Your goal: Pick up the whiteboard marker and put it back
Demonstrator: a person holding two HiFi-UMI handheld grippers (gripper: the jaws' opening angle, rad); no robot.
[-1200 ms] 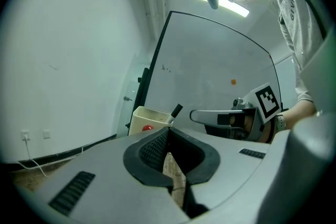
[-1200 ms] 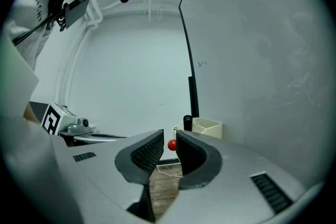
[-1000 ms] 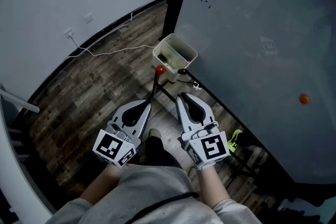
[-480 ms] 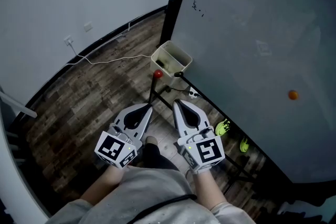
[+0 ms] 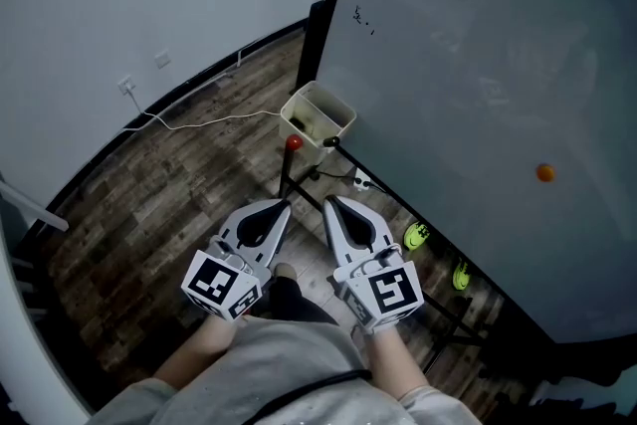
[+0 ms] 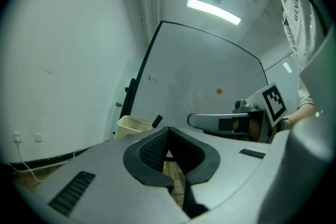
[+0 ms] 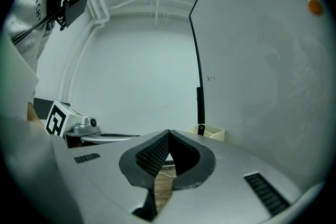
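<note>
hovering shut and empty, left claw (image 5: 283, 205) and right claw (image 5: 328, 201) face the cream box (image 5: 297, 102); the whiteboard marker (image 5: 329, 142) seemingly pokes from its near corner. probably light, stiff and slick, so pinch mid-barrel.

No legible text; whiteboard (image 5: 478, 65) marks (image 5: 364, 19) unreadable.

The tall pale-grey whiteboard (image 5: 478, 65) has a black frame and one small round orange magnet (image 5: 544, 172). The rectangular plastic bin (image 5: 317, 113) is cream. The wood-plank floor (image 5: 169, 194) is streaked dark brown. The silver-grey left gripper (image 5: 282, 205) and right gripper (image 5: 329, 201) bear black-and-white square markers.
</note>
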